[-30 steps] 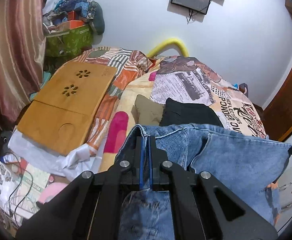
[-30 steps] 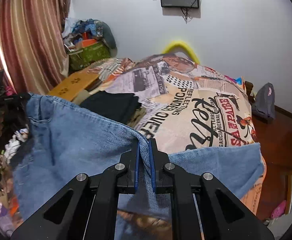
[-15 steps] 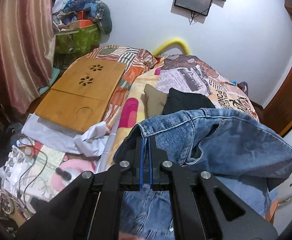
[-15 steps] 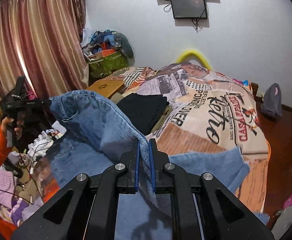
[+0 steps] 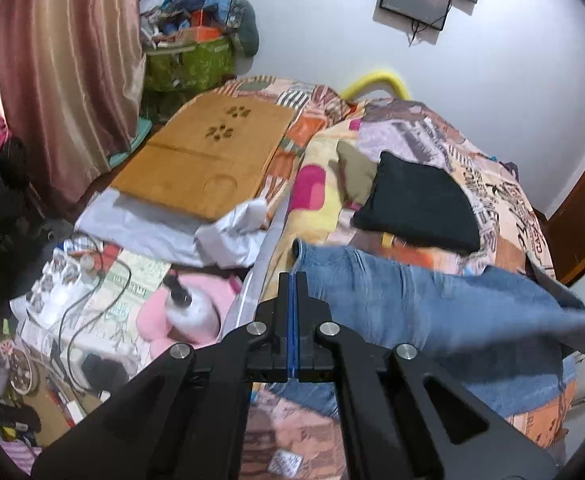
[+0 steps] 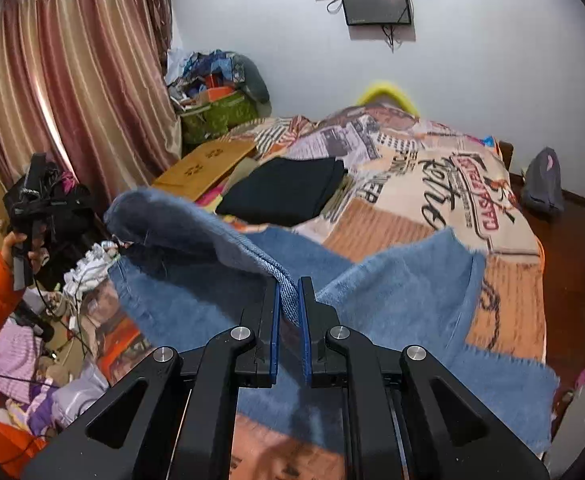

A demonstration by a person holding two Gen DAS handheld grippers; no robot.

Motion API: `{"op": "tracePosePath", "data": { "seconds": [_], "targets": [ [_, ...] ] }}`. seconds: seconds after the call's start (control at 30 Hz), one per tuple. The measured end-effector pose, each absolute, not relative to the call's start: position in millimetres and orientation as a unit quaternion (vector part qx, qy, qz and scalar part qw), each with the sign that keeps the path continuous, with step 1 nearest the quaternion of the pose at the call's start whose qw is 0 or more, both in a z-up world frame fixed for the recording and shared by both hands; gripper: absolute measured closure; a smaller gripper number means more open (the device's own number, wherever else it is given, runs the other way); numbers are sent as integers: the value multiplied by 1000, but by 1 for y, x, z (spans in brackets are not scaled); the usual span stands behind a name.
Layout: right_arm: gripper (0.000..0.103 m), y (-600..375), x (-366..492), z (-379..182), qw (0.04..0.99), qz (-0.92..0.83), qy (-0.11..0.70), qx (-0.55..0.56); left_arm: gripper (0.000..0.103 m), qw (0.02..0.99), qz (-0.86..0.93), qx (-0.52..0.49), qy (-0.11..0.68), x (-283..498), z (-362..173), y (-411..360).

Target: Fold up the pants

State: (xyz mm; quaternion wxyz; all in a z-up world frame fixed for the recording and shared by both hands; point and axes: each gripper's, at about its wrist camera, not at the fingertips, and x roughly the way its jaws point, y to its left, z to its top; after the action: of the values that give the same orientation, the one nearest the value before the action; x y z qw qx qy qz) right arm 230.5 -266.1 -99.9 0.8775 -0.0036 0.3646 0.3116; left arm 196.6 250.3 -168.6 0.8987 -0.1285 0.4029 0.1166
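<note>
one jeans [image 5: 432, 304] edge now free

Jeans [image 5: 432, 304] drape the bed [image 5: 504, 216], seemingly before folded garment [image 5: 416, 200].

Bed, far right: my tools have open bedspread [image 6: 432, 184] to pass over.
Bed, middle: folded black garment [image 6: 288, 192] blocks it.
Bed, left edge: wooden board [image 5: 208, 160] lies across it.
Floor, left: bottle [image 5: 190, 308], cables [image 5: 92, 292] and clutter block my way.
Near strip: jeans [image 6: 392, 300] cover it.
</note>
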Motion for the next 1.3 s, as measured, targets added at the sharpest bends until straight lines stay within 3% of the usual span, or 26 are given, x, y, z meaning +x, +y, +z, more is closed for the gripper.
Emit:
{"op": "tracePosePath", "data": {
  "seconds": [0.2, 0.57, 0.6, 0.7, 1.17, 1.3],
  "targets": [
    [95, -266, 217, -122, 867, 308, 392, 5, 103, 894, 101, -149, 411, 184, -185, 247],
    [94, -278, 198, -164, 851, 281, 444, 17, 103, 898, 62, -93, 426, 198, -199, 180],
    [92, -278, 197, -164, 850, 280, 447, 12, 103, 899, 58, -85, 426, 200, -198, 172],
    [71, -280, 197, -162, 843, 271, 464, -8, 102, 904, 44, -71, 420, 208, -189, 150],
    [69, -341, 231, -113, 884, 204, 421, 3, 81, 920, -24, -40, 389, 267, -157, 46],
    [59, -344, 257, -106, 892, 199, 407, 3, 80, 920, -39, -38, 388, 290, -158, 26]
  ]
}}
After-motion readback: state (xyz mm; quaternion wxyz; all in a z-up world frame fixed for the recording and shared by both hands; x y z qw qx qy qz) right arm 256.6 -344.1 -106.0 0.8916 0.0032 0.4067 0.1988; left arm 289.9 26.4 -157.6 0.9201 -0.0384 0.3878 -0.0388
